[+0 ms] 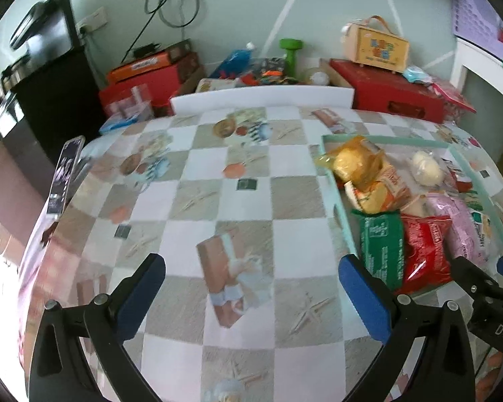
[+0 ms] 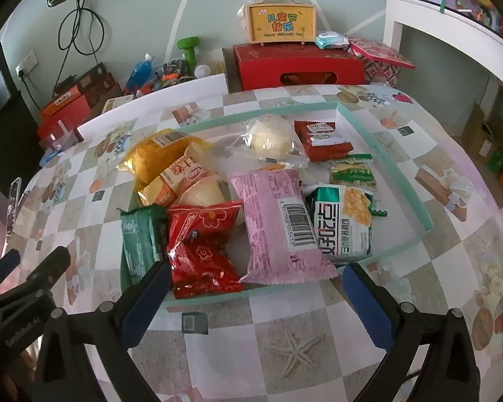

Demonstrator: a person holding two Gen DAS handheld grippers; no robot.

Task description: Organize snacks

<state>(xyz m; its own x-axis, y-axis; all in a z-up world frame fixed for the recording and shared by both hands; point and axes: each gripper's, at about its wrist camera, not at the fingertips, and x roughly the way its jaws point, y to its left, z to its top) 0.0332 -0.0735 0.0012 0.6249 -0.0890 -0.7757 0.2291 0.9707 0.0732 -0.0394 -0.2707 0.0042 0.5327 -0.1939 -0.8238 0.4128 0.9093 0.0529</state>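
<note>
A shallow pale-green tray (image 2: 422, 207) on the checked tablecloth holds several snack packs: a green pack (image 2: 141, 238), a red pack (image 2: 201, 244), a pink pack (image 2: 278, 221), a green-and-white pack (image 2: 345, 224), a yellow bag (image 2: 154, 160) and a wrapped bun (image 2: 271, 137). My right gripper (image 2: 251, 288) is open and empty, just in front of the tray's near rim. My left gripper (image 1: 251, 288) is open and empty over bare tablecloth, left of the tray (image 1: 338, 207). The red pack (image 1: 422, 251) and green pack (image 1: 379, 248) show at its right.
A phone (image 1: 65, 174) stands propped at the table's left edge. Red boxes (image 2: 298, 67), a yellow carry box (image 2: 280, 23), a green dumbbell (image 2: 189, 50) and a blue bottle (image 2: 137, 70) crowd the back behind a white board (image 1: 261, 98).
</note>
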